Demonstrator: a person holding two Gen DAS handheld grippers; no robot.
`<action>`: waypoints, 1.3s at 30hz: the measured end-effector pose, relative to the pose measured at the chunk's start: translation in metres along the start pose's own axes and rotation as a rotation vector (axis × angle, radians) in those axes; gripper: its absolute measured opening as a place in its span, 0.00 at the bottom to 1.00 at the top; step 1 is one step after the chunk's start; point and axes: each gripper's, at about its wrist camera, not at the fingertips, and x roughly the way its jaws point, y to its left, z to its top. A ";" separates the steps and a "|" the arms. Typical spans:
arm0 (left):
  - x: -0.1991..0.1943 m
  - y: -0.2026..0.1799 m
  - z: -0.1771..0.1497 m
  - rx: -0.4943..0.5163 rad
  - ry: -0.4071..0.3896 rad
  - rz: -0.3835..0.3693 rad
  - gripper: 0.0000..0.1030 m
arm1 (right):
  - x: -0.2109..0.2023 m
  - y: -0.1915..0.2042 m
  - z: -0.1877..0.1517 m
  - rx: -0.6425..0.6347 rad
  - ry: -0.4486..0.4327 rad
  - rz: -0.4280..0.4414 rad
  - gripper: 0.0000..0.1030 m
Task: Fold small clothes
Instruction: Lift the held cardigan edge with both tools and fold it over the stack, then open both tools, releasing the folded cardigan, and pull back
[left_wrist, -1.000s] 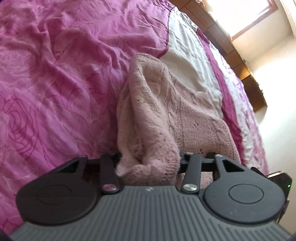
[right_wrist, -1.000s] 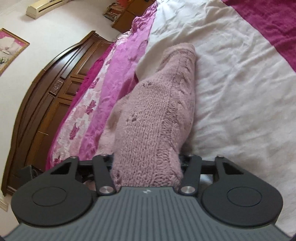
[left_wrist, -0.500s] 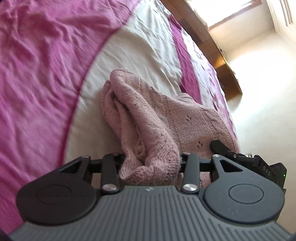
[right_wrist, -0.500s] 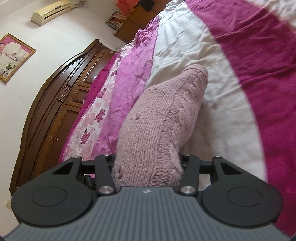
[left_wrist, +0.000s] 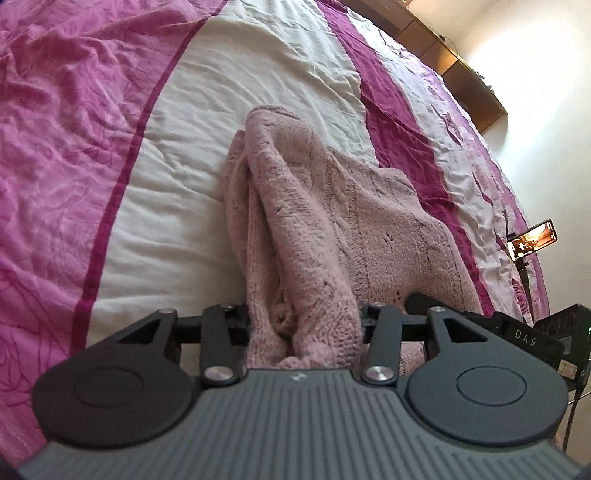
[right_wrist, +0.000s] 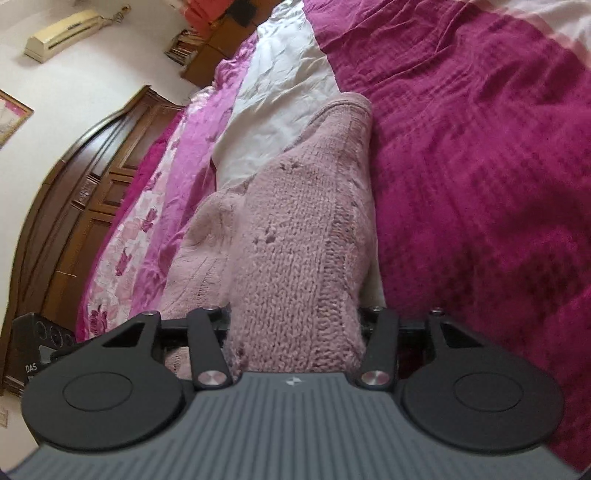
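Spread across the bed is a bedspread (left_wrist: 229, 85) in broad stripes of white, dark magenta and flowered pink, with a dark wooden wardrobe (right_wrist: 85, 192) along the wall beyond it. A pale pink knitted sweater (left_wrist: 332, 221) lies on the white stripe, its far end resting on the bedspread and its near end raised into both grippers.

The left gripper (left_wrist: 304, 325) has its jaws closed partway on a thick bunch of the knit, and the right gripper (right_wrist: 295, 332) likewise has its jaws pressed against a fat wad of it. The right gripper's black body shows just beside the sweater's right edge in the left view.

Several things could go wrong from here, as I judge it. The knit is loose and stretchy, so pulling the two grippers apart may lengthen it instead of squaring it. Each bunch holds several layers; if one layer slips out, the fold would land crooked. The bedspread is soft and creased, so dragging the sweater over it could rumple both.

The sweater looks thick, fuzzy and limp, with eyelet holes and ribbed columns, and it is already doubled into lengthwise folds near the left gripper.
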 end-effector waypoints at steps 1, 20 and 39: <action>-0.001 -0.001 0.000 0.000 -0.002 0.006 0.46 | -0.001 -0.001 -0.001 -0.001 -0.004 0.004 0.53; -0.039 -0.024 -0.038 0.153 -0.072 0.219 0.47 | -0.068 0.027 -0.030 -0.274 -0.113 -0.117 0.50; -0.066 -0.044 -0.068 0.212 -0.120 0.284 0.58 | -0.084 0.047 -0.060 -0.375 -0.188 -0.145 0.75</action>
